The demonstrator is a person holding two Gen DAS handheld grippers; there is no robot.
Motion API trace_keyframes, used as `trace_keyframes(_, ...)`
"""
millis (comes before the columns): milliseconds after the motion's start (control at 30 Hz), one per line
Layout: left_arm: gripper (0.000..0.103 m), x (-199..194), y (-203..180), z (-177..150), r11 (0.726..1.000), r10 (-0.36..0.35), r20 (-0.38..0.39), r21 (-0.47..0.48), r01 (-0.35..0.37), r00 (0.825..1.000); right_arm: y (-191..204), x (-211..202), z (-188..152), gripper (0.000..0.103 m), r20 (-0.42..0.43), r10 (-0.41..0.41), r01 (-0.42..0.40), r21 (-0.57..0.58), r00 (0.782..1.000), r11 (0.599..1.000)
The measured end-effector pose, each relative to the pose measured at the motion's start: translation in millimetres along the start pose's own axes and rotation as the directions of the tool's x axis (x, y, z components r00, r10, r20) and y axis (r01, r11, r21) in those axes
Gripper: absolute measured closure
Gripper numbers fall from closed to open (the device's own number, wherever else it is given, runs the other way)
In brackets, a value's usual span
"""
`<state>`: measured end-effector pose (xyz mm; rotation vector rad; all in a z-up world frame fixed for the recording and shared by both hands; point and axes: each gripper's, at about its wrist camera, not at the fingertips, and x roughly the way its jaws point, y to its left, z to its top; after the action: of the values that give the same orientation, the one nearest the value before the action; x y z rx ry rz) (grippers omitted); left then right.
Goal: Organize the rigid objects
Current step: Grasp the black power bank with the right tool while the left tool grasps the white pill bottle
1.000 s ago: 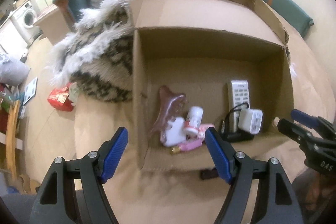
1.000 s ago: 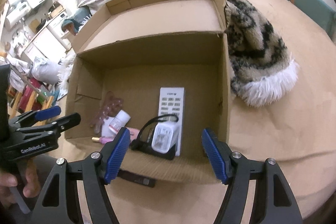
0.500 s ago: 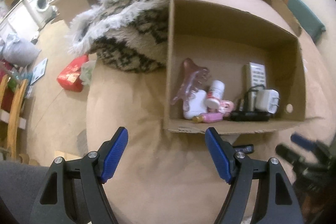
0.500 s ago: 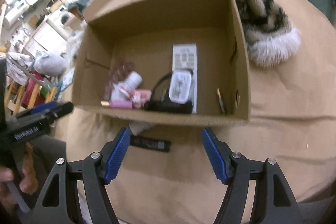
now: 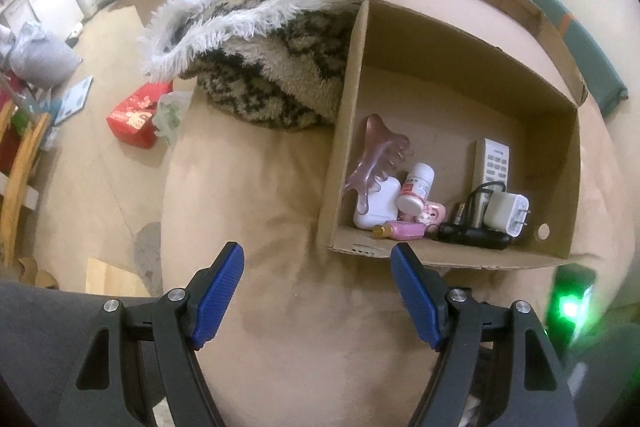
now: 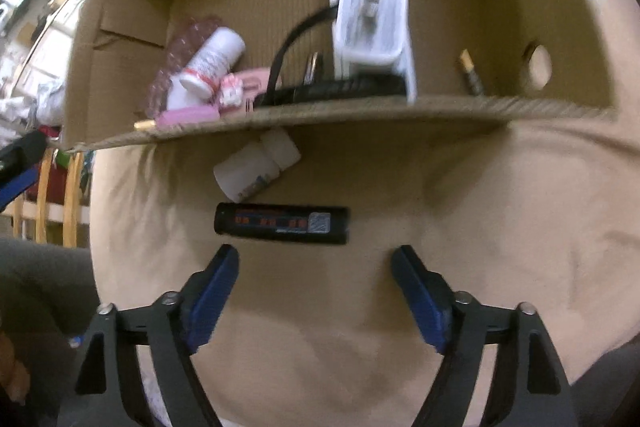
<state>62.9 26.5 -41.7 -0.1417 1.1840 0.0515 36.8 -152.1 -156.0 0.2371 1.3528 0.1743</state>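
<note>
Lying outside the cardboard box (image 6: 360, 111) on the tan bed cover (image 6: 500, 227), a black bar-shaped device (image 6: 282, 225) and a white bottle (image 6: 256, 171) are showing only in the right wrist view, both blurred. The right gripper (image 6: 314, 261) is hanging just short of the device, fingers opening, nothing between. The left gripper (image 5: 318, 259) is standing wide apart, empty.

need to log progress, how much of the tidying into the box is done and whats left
Done: the cardboard box already holds the remote, charger and pill bottle. In hand: nothing; the right gripper, jaws opening, is above the black stick. The left gripper is open, empty. Left: that stick and the white bottle outside the box.
</note>
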Motion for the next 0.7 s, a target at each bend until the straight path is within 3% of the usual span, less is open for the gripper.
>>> trace_keyframes(167,0.030,-0.5,-2.1,-1.1,1.000,0.011,-0.002,0.019,-0.011,1.000,23.3,13.4,2.7,0.001,0.046,-0.076,0.076,-0.004,0.996,0.997)
trace_keyframes(333,0.030,3.3,-1.8,-2.5,1.000,-0.012,-0.029,0.011,0.013,1.000,44.9,30.7,3.0,0.000,0.066,-0.205,0.209,-0.053,0.977,0.977)
trace_keyframes(500,0.030,6.2,-7.4,-2.1,1.000,-0.009,-0.039,0.017,0.010,0.999,46.7,28.8,-1.1,0.000,0.082,-0.196,0.201,-0.064,0.977,0.977)
trace_keyframes(567,0.030,5.5,-8.6,-2.0,1.000,-0.007,-0.035,0.021,0.008,0.999,42.3,24.0,3.0,0.014,0.088,-0.185,0.192,-0.085,0.979,0.978)
trace_keyframes(700,0.030,6.0,-9.1,-2.5,1.000,-0.003,-0.034,0.028,0.004,0.999,33.4,13.4,9.2,0.017,0.050,-0.141,0.145,-0.101,0.989,0.984)
